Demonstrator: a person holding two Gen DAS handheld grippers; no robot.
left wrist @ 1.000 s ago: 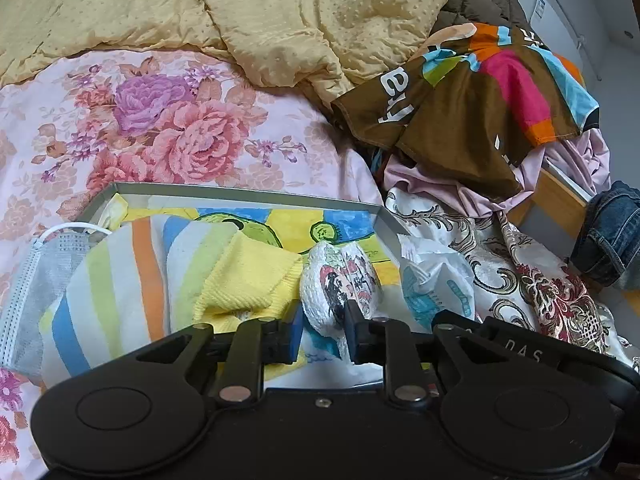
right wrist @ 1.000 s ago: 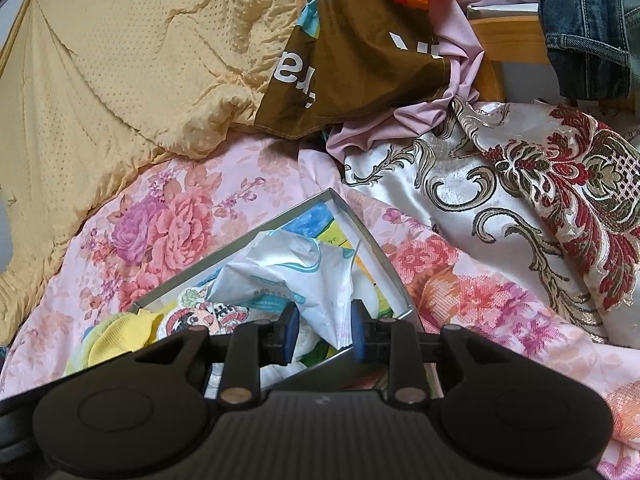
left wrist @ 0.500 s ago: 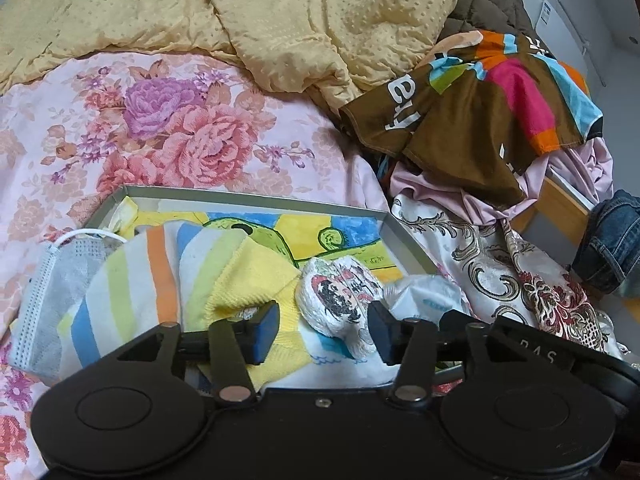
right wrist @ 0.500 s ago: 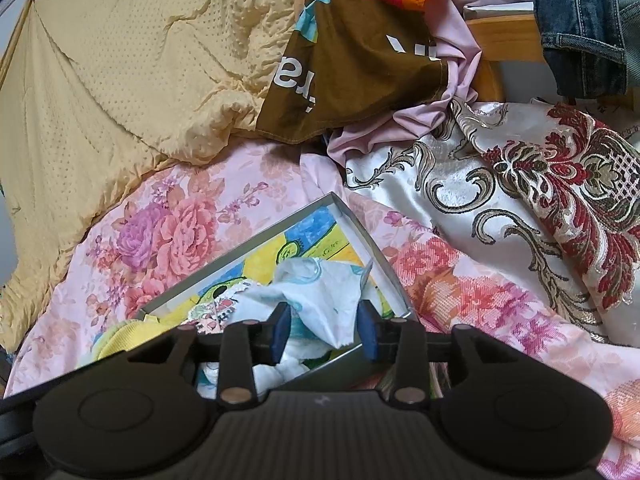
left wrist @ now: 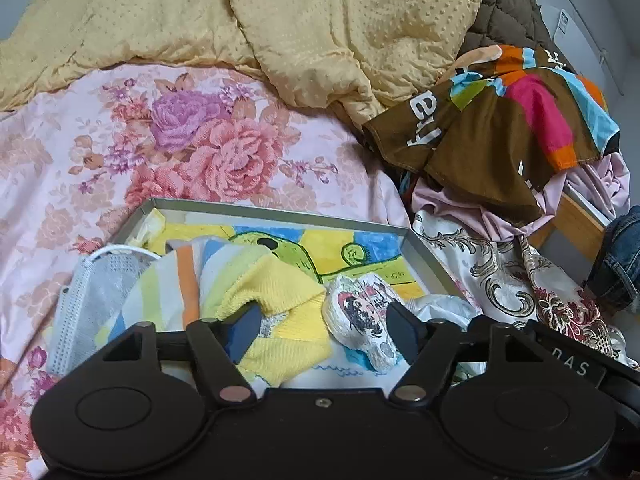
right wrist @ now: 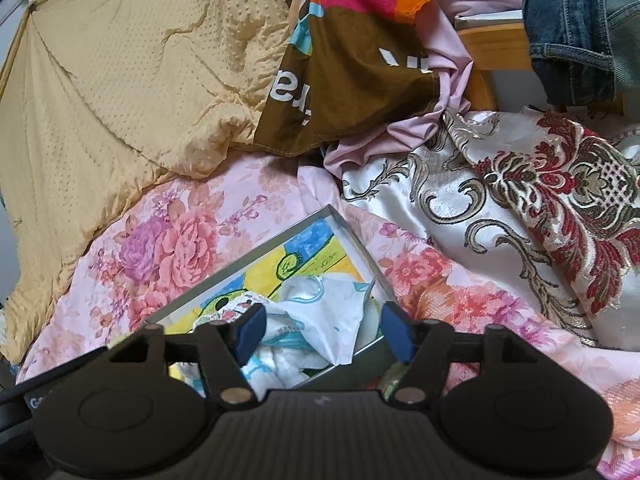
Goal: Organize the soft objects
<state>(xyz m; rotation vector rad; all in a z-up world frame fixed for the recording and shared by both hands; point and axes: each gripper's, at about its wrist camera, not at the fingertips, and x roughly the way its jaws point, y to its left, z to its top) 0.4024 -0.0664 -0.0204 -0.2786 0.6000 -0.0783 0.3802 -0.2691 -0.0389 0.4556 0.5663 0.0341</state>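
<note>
A shallow grey tray (left wrist: pixel 280 213) with a cartoon picture on its floor lies on the flowered bedspread. In it rest a striped cloth (left wrist: pixel 172 288), a yellow knit cloth (left wrist: pixel 280 300), a white rolled cloth with a cartoon print (left wrist: pixel 360 316) and a grey face mask (left wrist: pixel 92 296). My left gripper (left wrist: pixel 324 332) hangs over the yellow and printed cloths, jaws opening, pads touching neither. In the right wrist view the tray (right wrist: pixel 260 248) holds a crumpled white packet (right wrist: pixel 328 316). My right gripper (right wrist: pixel 324 332) is above it, jaws opening, the packet loose between them.
A yellow quilt (left wrist: pixel 320 20) is heaped at the back. A brown multicoloured cloth (left wrist: pixel 500 128), pink fabric and a brocade cloth (right wrist: pixel 520 208) pile up on the right. Jeans (right wrist: pixel 572 28) hang over a wooden bed edge (right wrist: pixel 492 48).
Both grippers went from nearly shut to wide apart. The left let go of the printed cloth and the right let go of the white packet, which now lie in the tray.
</note>
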